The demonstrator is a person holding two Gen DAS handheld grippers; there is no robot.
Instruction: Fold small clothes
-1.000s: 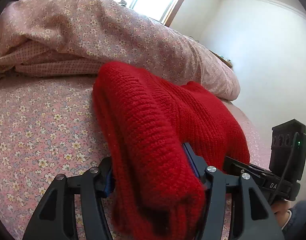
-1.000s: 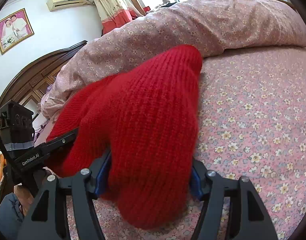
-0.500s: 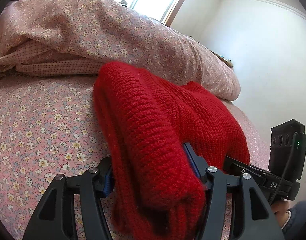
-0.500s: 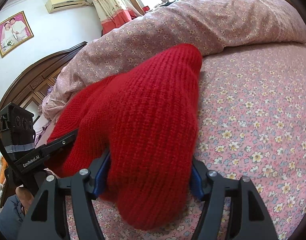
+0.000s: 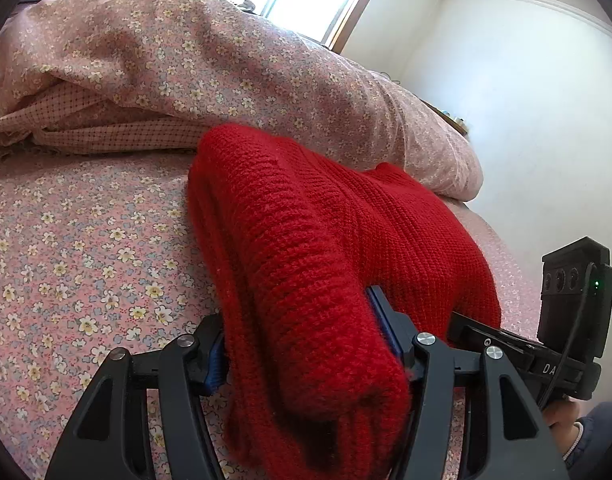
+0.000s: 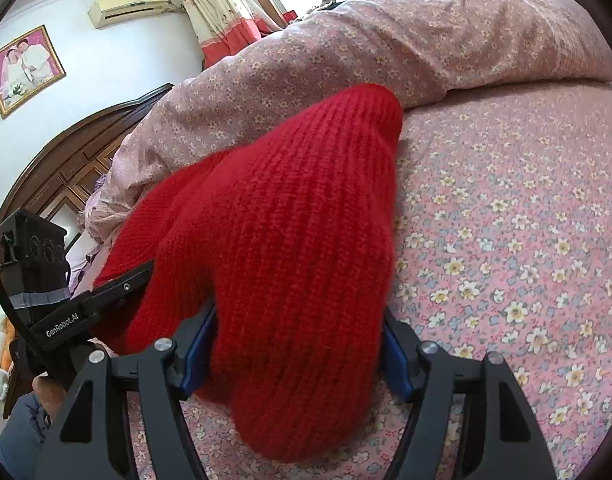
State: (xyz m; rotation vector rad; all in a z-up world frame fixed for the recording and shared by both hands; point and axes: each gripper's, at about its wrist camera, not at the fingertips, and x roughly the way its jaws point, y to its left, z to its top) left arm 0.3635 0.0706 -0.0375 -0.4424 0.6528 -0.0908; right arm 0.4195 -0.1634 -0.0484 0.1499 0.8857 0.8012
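A red knitted sweater (image 5: 306,248) lies folded on the floral bed sheet (image 5: 77,240), its far end against the rolled quilt. My left gripper (image 5: 301,344) is shut on a thick bunched edge of it. My right gripper (image 6: 297,344) is shut on the other near edge of the sweater (image 6: 289,232), which bulges between the blue pads. Each gripper shows in the other's view: the right one (image 5: 506,344) at the lower right, the left one (image 6: 85,304) at the lower left. The fingertips are hidden in the knit.
A rolled pink floral quilt (image 5: 193,64) runs along the far side of the bed and also shows in the right wrist view (image 6: 406,40). A dark wooden headboard (image 6: 65,160) stands at the left. The white wall (image 5: 526,100) is close on the right. Bare sheet (image 6: 526,240) lies right of the sweater.
None of note: both grippers keep their hold on the sweater and the views shift only very slightly.
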